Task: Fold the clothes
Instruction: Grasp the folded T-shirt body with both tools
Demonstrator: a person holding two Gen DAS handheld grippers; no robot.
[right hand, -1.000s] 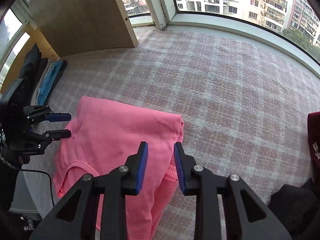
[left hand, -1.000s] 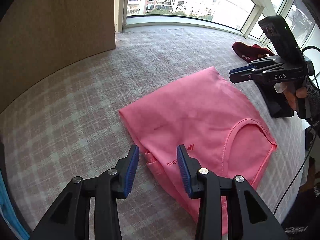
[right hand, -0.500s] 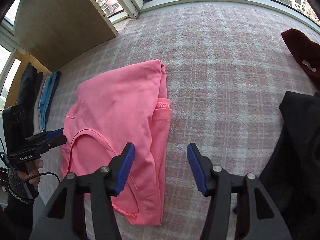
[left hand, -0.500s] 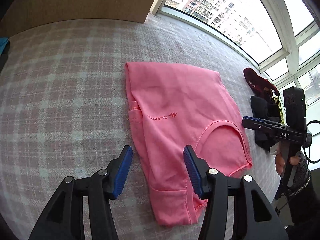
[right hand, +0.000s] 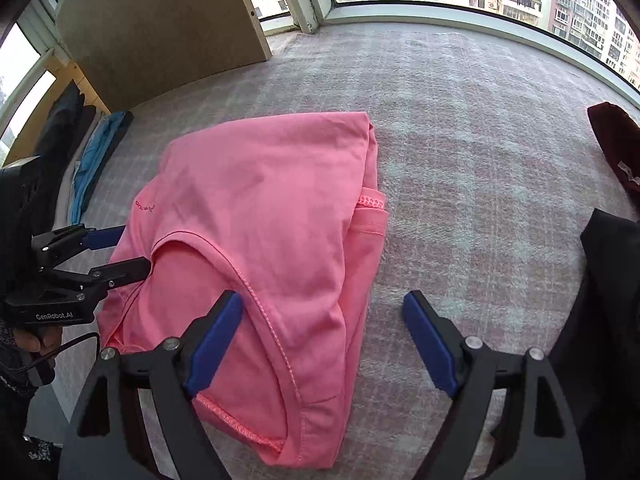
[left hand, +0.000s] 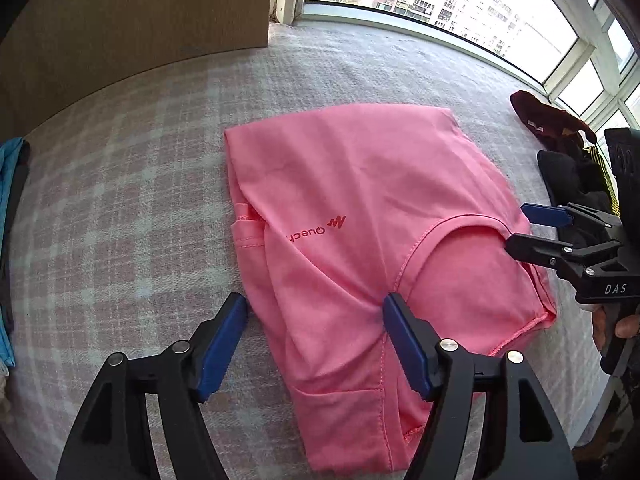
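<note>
A pink T-shirt [left hand: 360, 184] lies on the plaid surface with both sleeves folded under and its neckline toward me; a small red logo shows on the chest. My left gripper [left hand: 316, 320] is open and straddles the near left shoulder fold. In the right wrist view the same shirt [right hand: 260, 200] fills the middle, and my right gripper [right hand: 324, 320] is open wide across its near right edge. One pad sits above the neckline, the other above bare cloth. Each wrist view also catches the opposite gripper at the collar: the right gripper [left hand: 520, 230] and the left gripper [right hand: 136, 252].
A dark red garment [left hand: 548, 124] and a black one [left hand: 572, 176] lie at the right. Folded blue clothes [right hand: 96, 152] sit at the left by a wooden board [right hand: 160, 28]. Windows close off the far side. A hand [left hand: 608, 324] holds the right gripper's handle.
Both grippers have opened wider and come in low over the shirt's collar end, one at each shoulder. The shirt itself lies as before.
</note>
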